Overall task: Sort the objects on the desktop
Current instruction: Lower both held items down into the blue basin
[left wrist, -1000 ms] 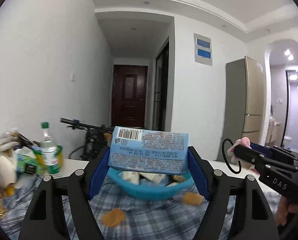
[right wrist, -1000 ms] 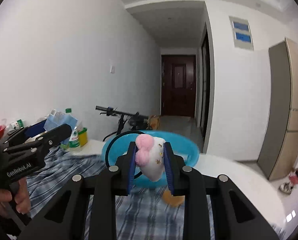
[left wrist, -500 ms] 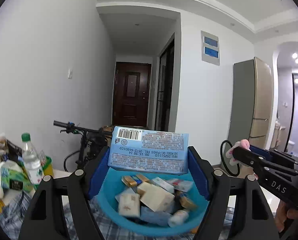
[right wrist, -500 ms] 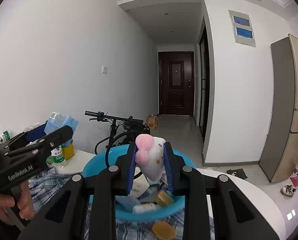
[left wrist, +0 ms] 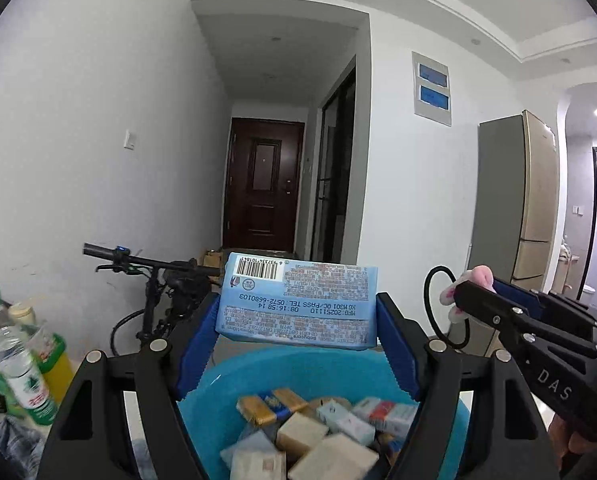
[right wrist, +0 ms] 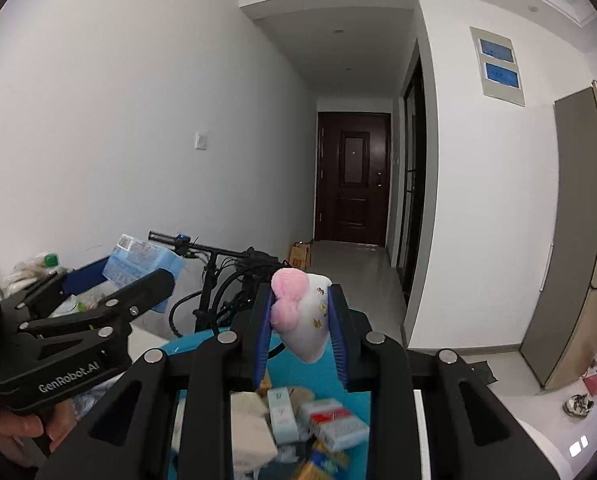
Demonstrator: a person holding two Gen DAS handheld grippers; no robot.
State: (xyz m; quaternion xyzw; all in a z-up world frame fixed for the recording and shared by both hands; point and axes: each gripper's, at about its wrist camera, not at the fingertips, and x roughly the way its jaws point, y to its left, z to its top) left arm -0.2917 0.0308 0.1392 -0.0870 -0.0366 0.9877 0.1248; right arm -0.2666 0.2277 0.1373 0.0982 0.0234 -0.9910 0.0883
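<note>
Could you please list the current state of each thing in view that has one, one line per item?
Left tool: shut on the blue packet.
Blue packet: held, label upside down.
Right tool: shut on the plush toy.
Plush toy: held above the basin.
Blue basin: holding small packets.
Dark door: closed.

blue basin (left wrist: 218,392) nearer, both tools above it

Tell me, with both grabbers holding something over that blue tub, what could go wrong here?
The blue basin already looks crowded with small packets, so the blue tissue pack in the left gripper might land on the heap and slide out. The right gripper pinches a soft pink-and-white plush charm whose black loop dangles and could snag on a finger at release. The two grippers are close together and could bump.
</note>
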